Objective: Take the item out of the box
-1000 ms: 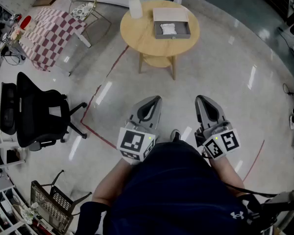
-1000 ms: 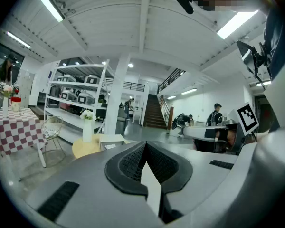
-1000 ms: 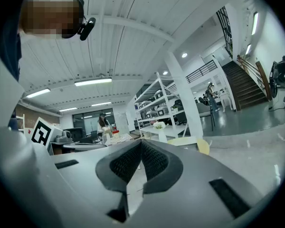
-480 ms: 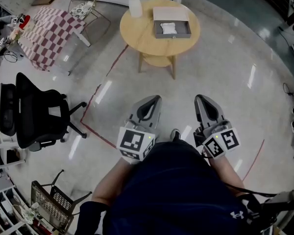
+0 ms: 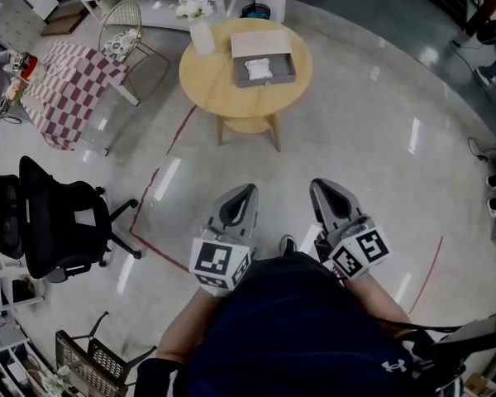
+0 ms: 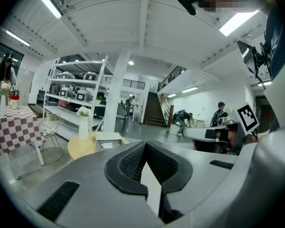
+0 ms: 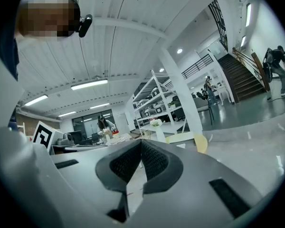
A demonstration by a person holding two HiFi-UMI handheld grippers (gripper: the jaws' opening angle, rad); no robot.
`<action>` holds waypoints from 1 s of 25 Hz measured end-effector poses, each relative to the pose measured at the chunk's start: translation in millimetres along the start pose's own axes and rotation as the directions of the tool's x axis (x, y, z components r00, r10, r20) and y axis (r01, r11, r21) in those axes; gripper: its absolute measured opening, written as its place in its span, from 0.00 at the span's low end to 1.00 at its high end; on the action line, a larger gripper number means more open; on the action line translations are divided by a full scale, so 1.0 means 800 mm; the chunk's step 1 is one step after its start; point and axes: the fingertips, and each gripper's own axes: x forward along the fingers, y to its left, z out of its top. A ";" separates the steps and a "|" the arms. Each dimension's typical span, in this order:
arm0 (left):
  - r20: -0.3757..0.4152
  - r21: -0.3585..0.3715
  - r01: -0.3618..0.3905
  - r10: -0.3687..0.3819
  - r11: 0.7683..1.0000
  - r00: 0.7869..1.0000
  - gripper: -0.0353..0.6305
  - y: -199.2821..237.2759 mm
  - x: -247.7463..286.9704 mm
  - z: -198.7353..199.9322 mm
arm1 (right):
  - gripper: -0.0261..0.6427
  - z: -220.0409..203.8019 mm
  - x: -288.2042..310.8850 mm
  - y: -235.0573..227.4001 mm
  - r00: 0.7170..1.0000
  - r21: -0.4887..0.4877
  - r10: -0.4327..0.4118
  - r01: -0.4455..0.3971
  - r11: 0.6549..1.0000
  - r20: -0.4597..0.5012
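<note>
Far ahead of my left gripper (image 5: 240, 193) and right gripper (image 5: 321, 188), fingers (image 6: 132, 161) pressed together and empty, the box (image 5: 265, 80) waits on the desk (image 5: 211, 85): I'd approach first, then spread them over the item (image 5: 259, 69).

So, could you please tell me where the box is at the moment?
In the head view, the box lies open on the round wooden table at upper centre, just right of the white vase.

Wooden table (image 5: 215, 87), matt box (image 5: 261, 43), glossy floor (image 5: 355, 155) (streaky)
</note>
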 end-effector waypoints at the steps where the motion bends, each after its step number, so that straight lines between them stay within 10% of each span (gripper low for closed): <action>1: 0.001 0.003 -0.003 0.003 1.000 1.000 0.07 -0.007 0.007 0.003 | 0.05 0.004 -0.004 -0.008 1.000 0.000 0.003 -0.003 1.000 0.002; 25: -0.015 -0.022 -0.093 0.093 0.995 0.996 0.08 -0.026 0.109 0.013 | 0.05 0.022 0.014 -0.131 0.998 0.007 0.046 -0.046 0.999 -0.049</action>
